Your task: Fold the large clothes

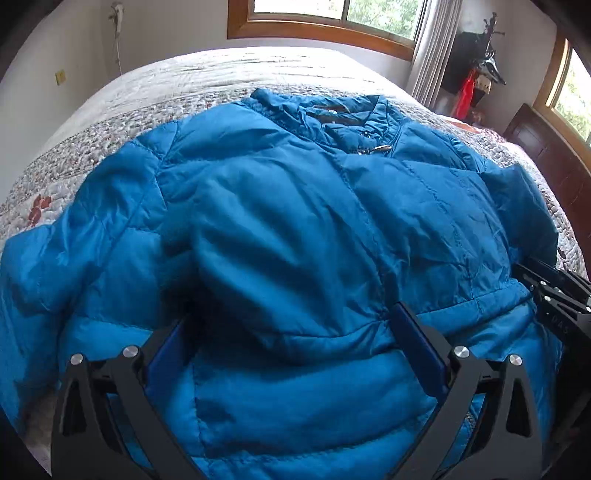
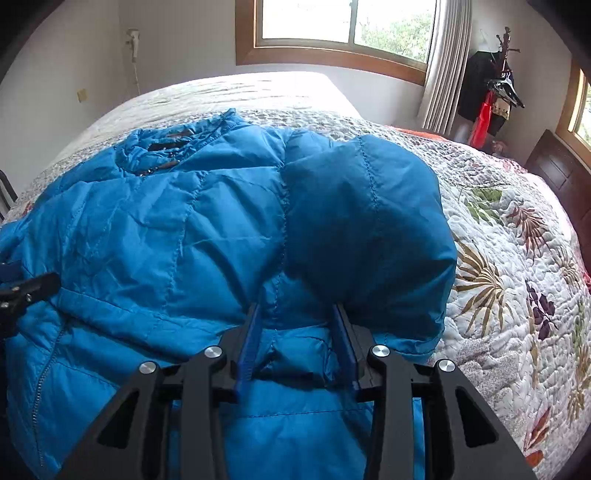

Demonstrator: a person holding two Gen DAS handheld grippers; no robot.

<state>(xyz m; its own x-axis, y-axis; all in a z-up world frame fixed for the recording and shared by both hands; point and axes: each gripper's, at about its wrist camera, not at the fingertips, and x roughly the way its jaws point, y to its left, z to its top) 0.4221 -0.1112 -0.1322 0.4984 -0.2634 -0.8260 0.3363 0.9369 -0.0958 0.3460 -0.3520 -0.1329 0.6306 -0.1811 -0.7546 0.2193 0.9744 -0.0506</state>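
Observation:
A large blue puffer jacket lies on the bed with its collar and zipper pull at the far end. It also shows in the right wrist view. My left gripper is open, its blue-padded fingers wide apart over the jacket's lower middle, with puffed fabric bulging between them. My right gripper is open over the jacket's right side, its fingers straddling fabric just below a folded-in sleeve. The right gripper shows at the right edge of the left wrist view.
The bed has a floral quilt with bare room to the right of the jacket. A dark wooden headboard stands at the right. A window, curtain and a coat rack stand behind the bed.

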